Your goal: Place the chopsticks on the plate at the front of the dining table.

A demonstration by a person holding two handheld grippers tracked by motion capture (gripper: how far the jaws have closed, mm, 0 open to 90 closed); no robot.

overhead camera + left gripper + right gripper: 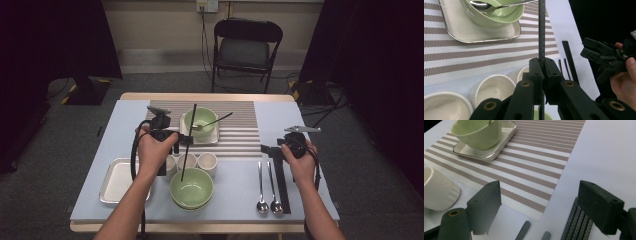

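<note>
Tongs on the left [543, 75] clench one chopstick [541, 30]; right tongs [544, 205] gape above two spoons [267, 185].

Both forearms come in from the near edge of the bench. The left hand [154, 150] holds the left gripper [543, 67] with its jaws closed tight, pointing away from the person. The right hand [300, 157] holds the right gripper [539, 202] low, jaws spread wide apart, tilted forward and down, well apart from the left.
</note>
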